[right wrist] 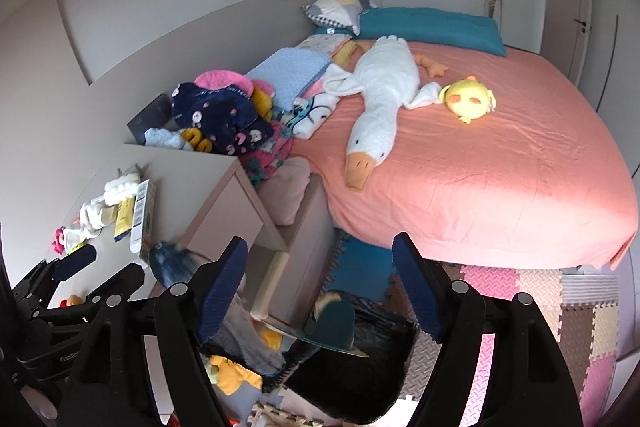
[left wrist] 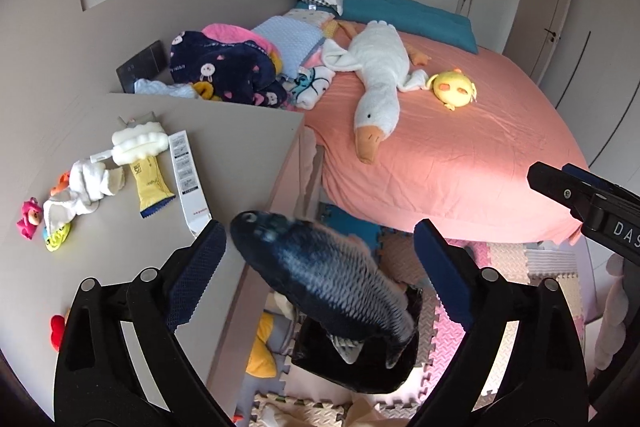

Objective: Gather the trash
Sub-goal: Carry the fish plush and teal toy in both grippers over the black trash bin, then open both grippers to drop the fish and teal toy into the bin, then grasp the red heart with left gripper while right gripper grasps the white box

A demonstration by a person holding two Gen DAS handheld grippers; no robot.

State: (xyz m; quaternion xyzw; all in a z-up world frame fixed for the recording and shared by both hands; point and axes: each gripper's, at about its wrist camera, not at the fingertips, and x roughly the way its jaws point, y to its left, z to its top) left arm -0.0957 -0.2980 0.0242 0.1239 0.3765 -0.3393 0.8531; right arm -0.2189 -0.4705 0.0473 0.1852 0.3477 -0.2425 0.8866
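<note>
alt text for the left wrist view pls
A dark fish toy hangs untouched between the open left hand-held gripper, above a black bin bag. Behind are a cluttered desk and a pink bed with a goose plush.

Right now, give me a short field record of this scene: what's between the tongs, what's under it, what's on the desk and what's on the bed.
left tongs: open, pads clear of the toy
right tongs: open, nothing gripped
dark blue plush fish toy: blurred, in the air between the left tongs, untouched
black plastic bin bag: on the floor mats, directly under the fish, mouth open
beige desk: holds a yellow snack wrapper, a long white box and white crumpled tissues
bed with salmon-pink sheet: holds a white plush goose and a round yellow plush chick
</note>
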